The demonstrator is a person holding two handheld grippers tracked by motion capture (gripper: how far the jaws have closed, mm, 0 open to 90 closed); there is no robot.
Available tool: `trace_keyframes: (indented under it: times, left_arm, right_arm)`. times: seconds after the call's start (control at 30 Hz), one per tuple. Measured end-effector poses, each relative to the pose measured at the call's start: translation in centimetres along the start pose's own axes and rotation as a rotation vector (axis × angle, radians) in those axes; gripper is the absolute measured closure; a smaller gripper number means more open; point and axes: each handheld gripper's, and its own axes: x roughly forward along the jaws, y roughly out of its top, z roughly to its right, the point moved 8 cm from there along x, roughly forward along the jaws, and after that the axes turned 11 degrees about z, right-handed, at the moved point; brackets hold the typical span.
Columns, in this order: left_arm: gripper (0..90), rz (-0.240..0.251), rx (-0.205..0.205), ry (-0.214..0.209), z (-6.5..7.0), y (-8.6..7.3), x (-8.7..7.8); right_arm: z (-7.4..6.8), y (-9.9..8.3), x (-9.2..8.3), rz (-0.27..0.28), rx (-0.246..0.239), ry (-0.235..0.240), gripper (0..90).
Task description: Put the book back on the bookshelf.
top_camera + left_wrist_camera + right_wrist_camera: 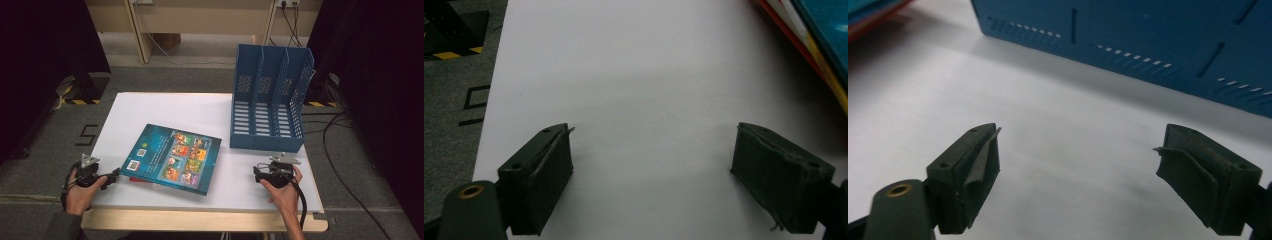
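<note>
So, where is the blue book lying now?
In the high view the blue book lies flat on the white table, left of centre, between the left claw and the blue file rack.

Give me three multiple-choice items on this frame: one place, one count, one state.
1. Where does the blue file rack stand on the white table?
A. far right
B. near left
C. centre

2. How many slots does the rack have?
A. two
B. three
C. five

3. How do the left gripper's jaws stand?
A. shut on the picture book
B. shut on nothing
C. open, nothing between them

Key: 1 A, the high view shows it at the far right corner. 2 B, two dividers make three slots. 3 C, the left gripper view shows bare table between the spread jaws.
</note>
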Motion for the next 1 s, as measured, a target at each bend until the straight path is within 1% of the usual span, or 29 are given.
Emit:
trace_keyframes:
  times: [0.07, 0.17, 0.23, 0.33, 0.4, 0.47, 0.5, 0.57, 0.67, 0.73, 0.8, 0.83, 0.9, 0.97, 1.0]
  left_arm:
    - [15.5, -0.005, -0.004, -0.004, 0.0, 0.0, 0.0]
    - [15.7, -0.016, -0.012, -0.007, -0.2, 0.1, -0.1]
    - [15.7, -0.011, -0.022, 0.004, -0.5, 0.2, -0.2]
    - [15.8, 0.011, -0.051, 0.026, -1.0, 0.6, -0.4]
    - [16.1, 0.023, -0.067, 0.027, -1.3, 0.8, -0.5]
    - [16.1, 0.013, -0.087, 0.014, -1.3, 1.0, -0.6]
    - [16.2, 0.010, -0.089, 0.007, -1.3, 1.1, -0.6]
    - [16.3, 0.017, -0.065, 0.010, -1.1, 1.5, -0.9]
    - [16.3, 0.040, -0.063, 0.006, -0.8, 2.2, -1.1]
    - [16.3, 0.049, -0.068, -0.009, -0.5, 2.6, -1.3]
    - [16.2, 0.059, -0.074, -0.026, 0.0, 3.0, -1.5]
    - [16.2, 0.064, -0.077, -0.038, 0.3, 3.2, -1.6]
    - [16.7, 0.073, -0.086, -0.076, 1.1, 3.6, -1.8]
    - [17.9, 0.074, -0.090, -0.111, 1.9, 3.8, -1.7]
    - [18.7, 0.068, -0.092, -0.137, 2.4, 3.9, -1.7]
  right_arm:
    - [-0.4, 0.0, -0.3, 0.004, -0.006, 0.017, 17.5]
    - [-1.1, 0.0, -0.6, 0.005, -0.009, 0.044, 17.7]
    - [-1.5, 0.1, -0.8, 0.015, -0.014, 0.057, 17.6]
    - [-2.3, 0.3, -1.0, 0.024, 0.009, 0.089, 17.1]
    - [-2.9, 0.4, -1.0, 0.031, 0.024, 0.112, 17.1]
    - [-3.5, 0.6, -1.1, 0.036, 0.021, 0.129, 17.0]
    - [-3.9, 0.6, -1.2, 0.035, 0.030, 0.145, 16.7]
    - [-4.6, 0.7, -1.3, 0.036, 0.028, 0.172, 15.6]
    - [-5.7, 1.2, -1.6, 0.058, 0.028, 0.206, 16.2]
    - [-6.3, 1.4, -1.7, 0.063, 0.035, 0.226, 16.2]
    - [-7.1, 1.5, -1.8, 0.069, 0.061, 0.257, 16.4]
    - [-7.6, 1.6, -1.8, 0.070, 0.067, 0.277, 16.7]
    - [-8.3, 1.6, -1.6, 0.071, 0.063, 0.294, 17.8]
    - [-9.2, 1.5, -1.4, 0.061, 0.045, 0.311, 18.0]
    - [-9.7, 1.5, -1.4, 0.058, 0.044, 0.323, 18.3]
